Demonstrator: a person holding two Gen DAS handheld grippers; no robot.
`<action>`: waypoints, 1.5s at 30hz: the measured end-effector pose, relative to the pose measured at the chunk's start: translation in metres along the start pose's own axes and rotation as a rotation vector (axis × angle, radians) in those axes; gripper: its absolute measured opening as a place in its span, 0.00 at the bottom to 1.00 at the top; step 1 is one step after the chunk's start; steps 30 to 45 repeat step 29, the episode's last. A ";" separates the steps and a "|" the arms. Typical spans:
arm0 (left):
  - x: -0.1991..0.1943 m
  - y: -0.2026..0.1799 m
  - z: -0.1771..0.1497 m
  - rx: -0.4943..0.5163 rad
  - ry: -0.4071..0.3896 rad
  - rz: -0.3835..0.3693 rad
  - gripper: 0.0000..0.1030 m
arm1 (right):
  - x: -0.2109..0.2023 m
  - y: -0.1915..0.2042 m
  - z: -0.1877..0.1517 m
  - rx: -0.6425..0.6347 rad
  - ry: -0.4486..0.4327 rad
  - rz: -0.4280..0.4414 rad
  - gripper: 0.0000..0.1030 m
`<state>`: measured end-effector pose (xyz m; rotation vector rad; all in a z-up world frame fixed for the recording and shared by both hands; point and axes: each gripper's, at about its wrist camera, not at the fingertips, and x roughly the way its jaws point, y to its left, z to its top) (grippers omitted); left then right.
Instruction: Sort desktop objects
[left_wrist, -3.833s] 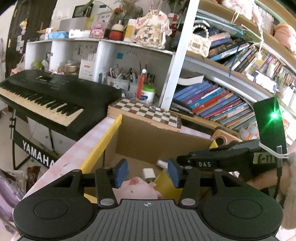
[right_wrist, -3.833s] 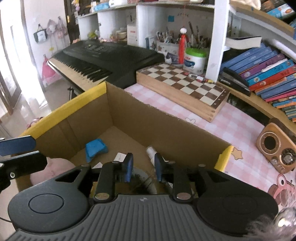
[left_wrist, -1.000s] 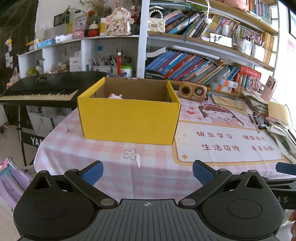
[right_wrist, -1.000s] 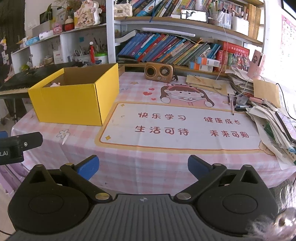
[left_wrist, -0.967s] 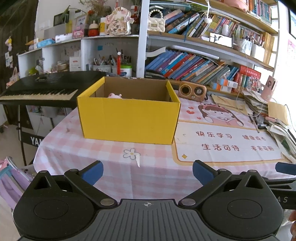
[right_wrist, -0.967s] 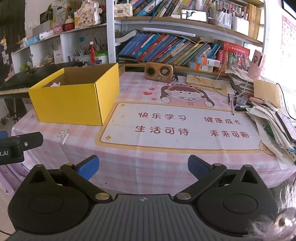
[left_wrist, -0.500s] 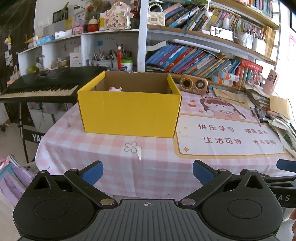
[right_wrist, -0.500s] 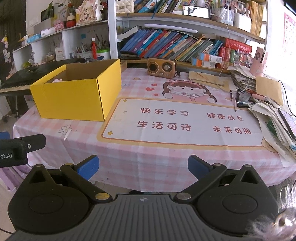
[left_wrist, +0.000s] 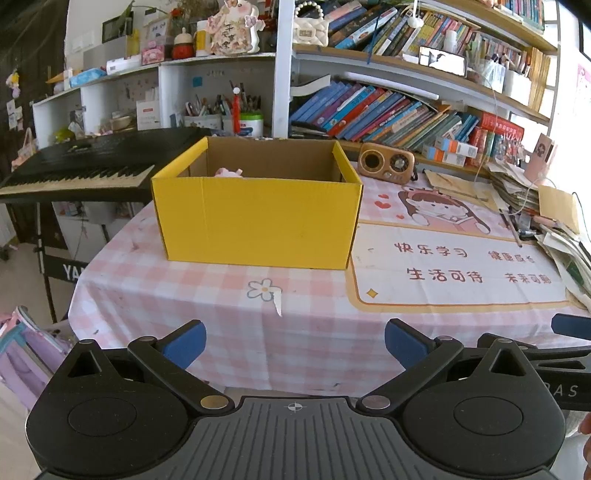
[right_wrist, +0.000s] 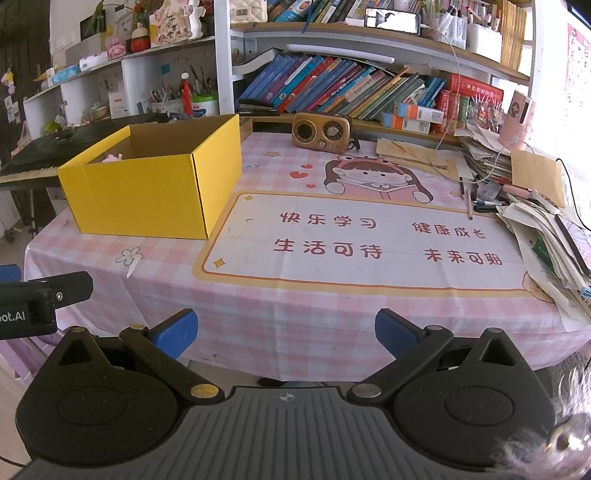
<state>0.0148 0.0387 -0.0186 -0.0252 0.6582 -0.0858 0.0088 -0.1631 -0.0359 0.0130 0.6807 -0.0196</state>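
Observation:
A yellow cardboard box stands open on the pink checked table; it also shows in the right wrist view. The top of a pink plush toy peeks over its rim; the rest of its contents are hidden. My left gripper is open and empty, held off the table's front edge, well short of the box. My right gripper is open and empty, also off the front edge, facing the desk mat.
A small wooden radio stands behind the box. Piles of papers and pens crowd the right side. A black keyboard stands left of the table. Bookshelves run along the back.
Both grippers have pulled back from inside the box to the table's front edge and opened wide. In the last second they have edged slightly closer to the table.

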 end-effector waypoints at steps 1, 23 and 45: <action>0.000 0.000 0.000 -0.001 0.001 0.001 1.00 | 0.000 0.000 0.000 -0.001 0.001 0.000 1.00; 0.007 0.004 0.000 -0.005 0.031 -0.001 1.00 | 0.006 0.002 0.000 -0.003 0.013 0.000 1.00; 0.013 0.005 0.001 -0.020 0.044 -0.008 1.00 | 0.009 0.001 0.001 -0.002 0.025 -0.002 1.00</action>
